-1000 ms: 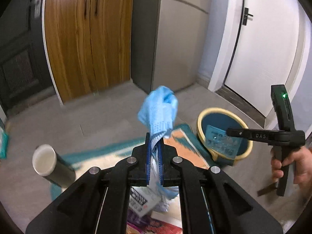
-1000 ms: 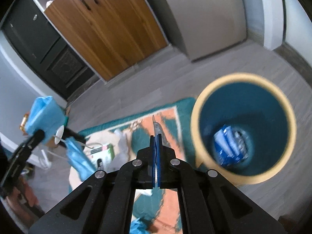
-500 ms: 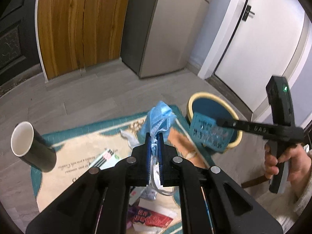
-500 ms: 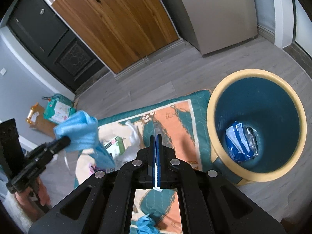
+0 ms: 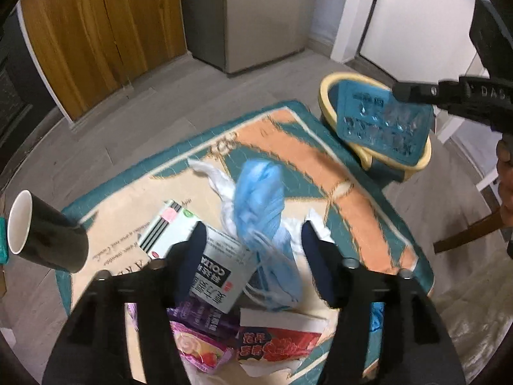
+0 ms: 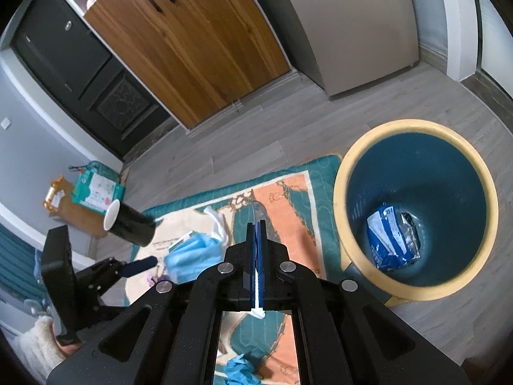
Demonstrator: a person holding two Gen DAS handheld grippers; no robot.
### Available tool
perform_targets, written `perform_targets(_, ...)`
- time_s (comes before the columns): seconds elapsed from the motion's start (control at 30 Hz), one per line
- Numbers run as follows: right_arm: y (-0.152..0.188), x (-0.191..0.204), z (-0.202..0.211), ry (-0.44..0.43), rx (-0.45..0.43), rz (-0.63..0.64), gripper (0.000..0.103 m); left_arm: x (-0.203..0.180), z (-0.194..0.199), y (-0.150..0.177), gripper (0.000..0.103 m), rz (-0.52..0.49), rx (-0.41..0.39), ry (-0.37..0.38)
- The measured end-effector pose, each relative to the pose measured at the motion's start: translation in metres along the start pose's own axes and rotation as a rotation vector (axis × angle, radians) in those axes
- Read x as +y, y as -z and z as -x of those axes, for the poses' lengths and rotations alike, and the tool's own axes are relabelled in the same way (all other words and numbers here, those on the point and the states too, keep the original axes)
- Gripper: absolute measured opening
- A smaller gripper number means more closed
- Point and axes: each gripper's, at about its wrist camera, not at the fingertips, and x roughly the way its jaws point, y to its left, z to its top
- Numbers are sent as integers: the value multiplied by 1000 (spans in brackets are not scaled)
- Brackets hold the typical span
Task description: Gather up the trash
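Opening over the rug (image 5: 320, 160), the left gripper (image 5: 250, 240) fingers are spread around the blue mask (image 5: 259, 192); the right gripper (image 6: 256, 240) is clamped on a blue packet (image 5: 384, 122) beside the bin (image 6: 352, 176) for dropping

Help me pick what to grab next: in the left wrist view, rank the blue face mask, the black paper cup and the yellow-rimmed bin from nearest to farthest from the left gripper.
1. Blue face mask: between the opening fingers of the left gripper.
2. Black paper cup: on its side, off to the left.
3. Yellow-rimmed bin: upper right, beyond the rug's corner.
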Motion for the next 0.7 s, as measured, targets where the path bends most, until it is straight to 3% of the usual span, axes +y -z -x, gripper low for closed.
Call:
perform_targets(0.23,-5,0,6,-12,-24,-1,2,10,10,-8,68,44,-29,11)
perform_targets(0.47,-6,3,7,-17,-31,1,2,-1,-21,-12,68,2,47,4)
perform_targets(0.6,-8,1,9,-23,-40,-8,2,1,-31,-26,68,2,22,-27)
perform_targets(0.7,-10,0,9,-24,-45,-9,2,1,-41,-43,68,24,36,9)
